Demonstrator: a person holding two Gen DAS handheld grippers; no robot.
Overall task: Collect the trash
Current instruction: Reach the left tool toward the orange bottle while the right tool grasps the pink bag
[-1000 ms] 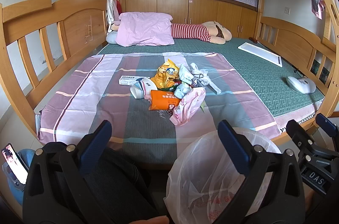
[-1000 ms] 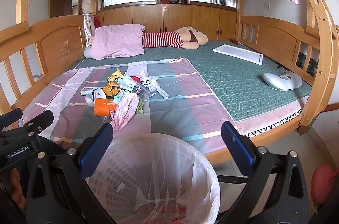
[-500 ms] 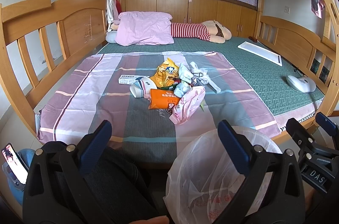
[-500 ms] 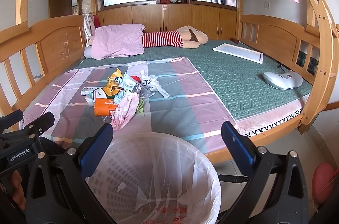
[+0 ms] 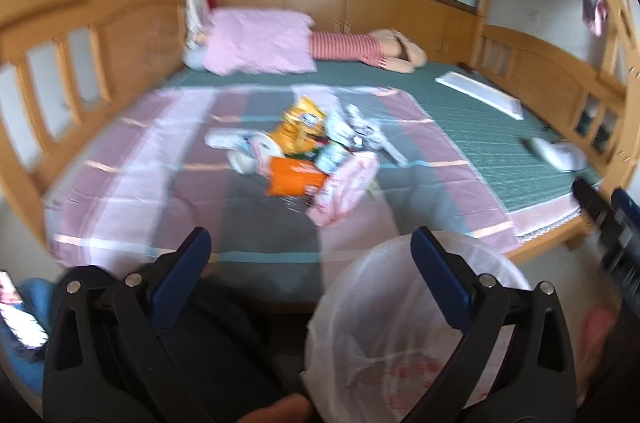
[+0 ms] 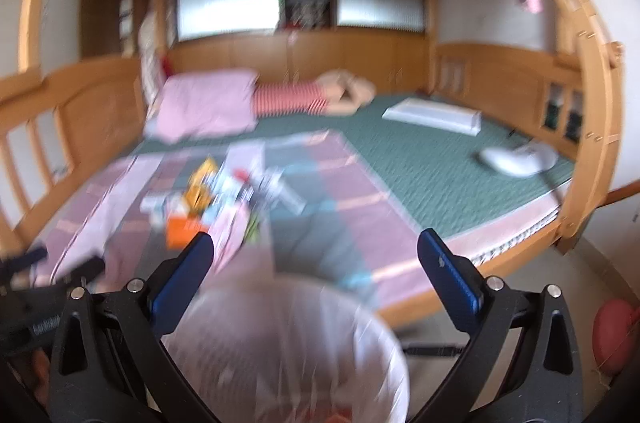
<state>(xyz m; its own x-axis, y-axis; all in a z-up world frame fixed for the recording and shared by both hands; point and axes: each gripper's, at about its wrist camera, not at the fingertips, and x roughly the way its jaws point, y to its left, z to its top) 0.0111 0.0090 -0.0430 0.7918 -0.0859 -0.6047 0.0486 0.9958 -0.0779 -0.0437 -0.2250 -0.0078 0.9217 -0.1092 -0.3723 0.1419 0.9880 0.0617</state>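
A pile of trash (image 5: pixel 308 151) lies mid-bed on the striped sheet: an orange packet (image 5: pixel 294 179), a yellow snack bag (image 5: pixel 300 127), a pink bag (image 5: pixel 348 187) and white wrappers. The same pile (image 6: pixel 208 203) shows blurred in the right wrist view. A white bin with a plastic liner (image 5: pixel 404 323) stands on the floor at the bed's foot, also seen as the bin (image 6: pixel 288 347) below my right gripper. My left gripper (image 5: pixel 308 247) is open and empty, short of the bed edge. My right gripper (image 6: pixel 316 251) is open and empty above the bin.
Wooden bed rails (image 5: pixel 60 71) flank the bed. A pink pillow (image 5: pixel 260 41) and striped plush toy (image 5: pixel 360 49) lie at the head. A white board (image 5: pixel 480 91) and a white device (image 5: pixel 560 153) rest on the green mat. A red object (image 6: pixel 616 339) lies on the floor.
Both views have turned blurred with motion. The right wrist view has tilted upward, showing more ceiling, and the left view has shifted closer to the bed. Both grippers stay open.
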